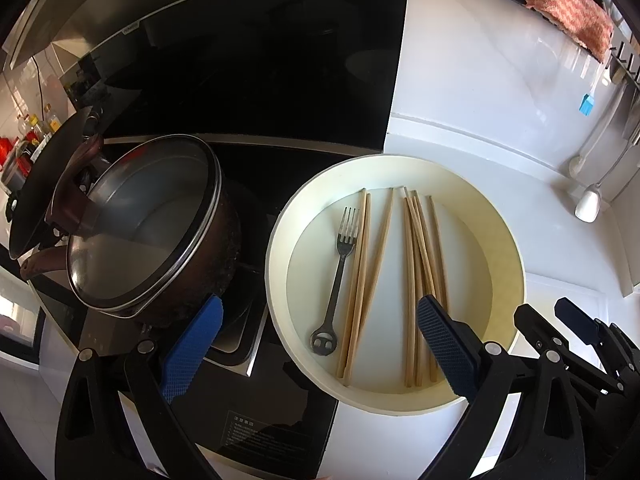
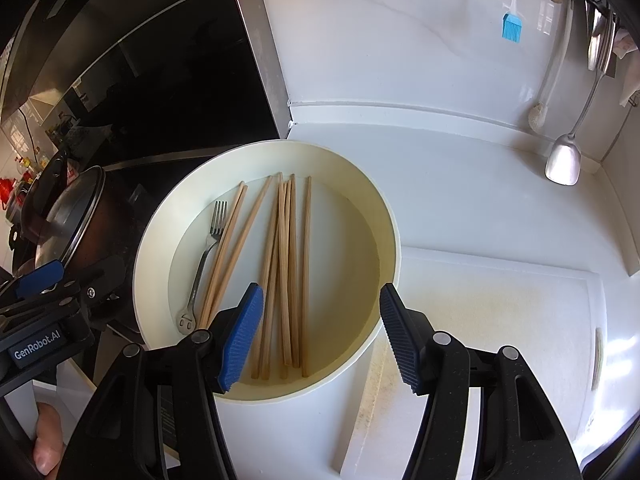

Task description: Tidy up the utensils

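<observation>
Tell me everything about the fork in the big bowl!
The fork is thin, grey metal with four prongs and a slim handle. Its handle end is a round loop with cutouts that look like a little smiley face. It lies flat on the bottom of the cream bowl, prongs pointing away from the cameras, on the side nearest the pot. Wooden chopsticks lie right beside it, touching or nearly so. Nothing holds it.

My basin (image 1: 516, 264) on counter (image 2: 460, 184), right of pot (image 1: 192, 264) | in it: fork (image 1: 338, 268) leftmost, chopsticks (image 1: 418, 280) to its right | cutting board (image 2: 520, 320) right of basin | spatula (image 2: 564, 160) behind board.
</observation>
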Demonstrator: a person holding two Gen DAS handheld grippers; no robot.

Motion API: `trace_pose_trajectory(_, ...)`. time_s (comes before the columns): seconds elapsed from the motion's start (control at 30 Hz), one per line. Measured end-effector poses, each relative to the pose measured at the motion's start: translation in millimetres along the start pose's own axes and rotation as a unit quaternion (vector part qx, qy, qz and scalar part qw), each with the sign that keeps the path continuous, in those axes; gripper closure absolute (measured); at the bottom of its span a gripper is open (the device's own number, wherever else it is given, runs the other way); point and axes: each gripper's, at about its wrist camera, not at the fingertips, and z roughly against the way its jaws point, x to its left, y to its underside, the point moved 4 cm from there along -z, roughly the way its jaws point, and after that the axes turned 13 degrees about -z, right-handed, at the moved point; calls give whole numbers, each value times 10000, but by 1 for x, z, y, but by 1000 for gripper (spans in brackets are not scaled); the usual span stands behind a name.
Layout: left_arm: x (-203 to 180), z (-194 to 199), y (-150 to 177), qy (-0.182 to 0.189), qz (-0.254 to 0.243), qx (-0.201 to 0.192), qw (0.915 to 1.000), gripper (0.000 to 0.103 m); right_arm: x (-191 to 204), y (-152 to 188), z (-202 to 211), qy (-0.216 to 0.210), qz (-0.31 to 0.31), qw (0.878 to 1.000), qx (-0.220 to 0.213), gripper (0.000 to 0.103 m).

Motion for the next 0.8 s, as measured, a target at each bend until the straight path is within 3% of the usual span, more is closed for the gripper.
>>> trace_pose_trajectory(0.8,8,-10,-2,61,-15,114,9999,7,9,1,-2,-8,64,10000,11,45)
